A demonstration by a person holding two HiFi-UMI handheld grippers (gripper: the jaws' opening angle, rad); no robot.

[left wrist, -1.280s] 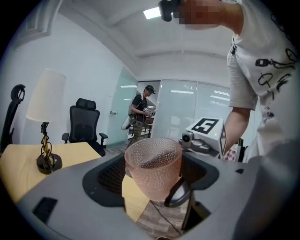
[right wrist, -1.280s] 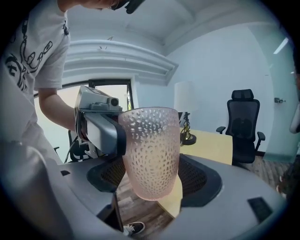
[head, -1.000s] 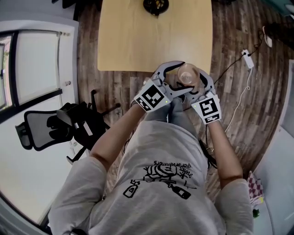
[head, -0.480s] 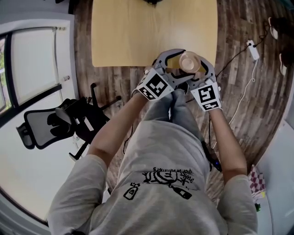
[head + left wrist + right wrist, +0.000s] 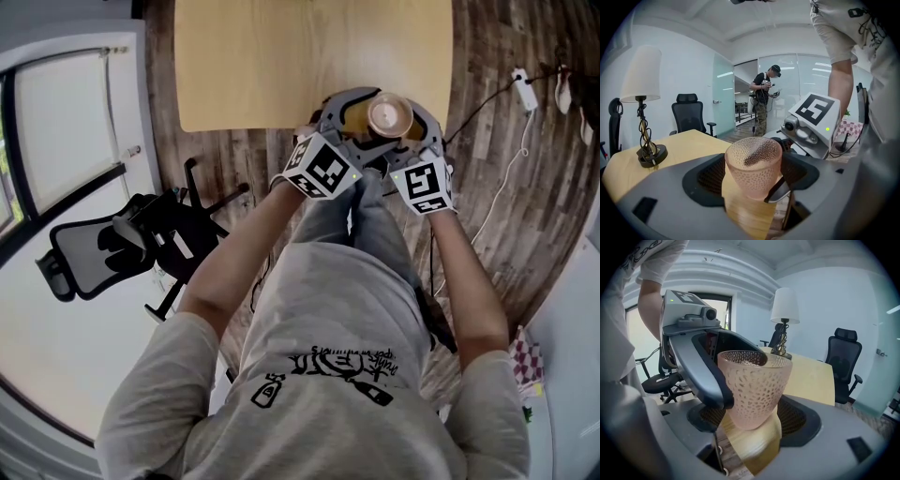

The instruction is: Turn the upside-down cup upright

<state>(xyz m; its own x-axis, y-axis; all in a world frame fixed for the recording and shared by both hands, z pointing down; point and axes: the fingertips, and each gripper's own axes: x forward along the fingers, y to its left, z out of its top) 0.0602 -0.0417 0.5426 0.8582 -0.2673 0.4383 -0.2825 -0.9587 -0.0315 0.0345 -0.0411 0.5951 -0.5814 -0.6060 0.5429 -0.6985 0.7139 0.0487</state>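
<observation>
Holding both tools together in front of your chest, you have the pink dimpled cup (image 5: 389, 115) caught between them over the near edge of the wooden tabletop (image 5: 281, 66). The cup stands upright, its open mouth facing up toward the head camera. Your left hand-held gripper (image 5: 754, 169) has its jaws drawn in against the cup's lower sides, a ribbed dark pad on either flank. Your right hand-held gripper (image 5: 757, 420) meets it from the opposite side, its jaws likewise closed in on the cup's narrow base, so that one of the left tool's fingers (image 5: 701, 376) lies across the cup's wall in the right gripper view. Farther along the tabletop, well apart from the cup, stands a lamp (image 5: 642, 108) with a white shade and a twisted stem. A black office chair (image 5: 103, 258) sits on the plank floor to your left. Another person (image 5: 764, 101) stands by the glass partition in the background.
</observation>
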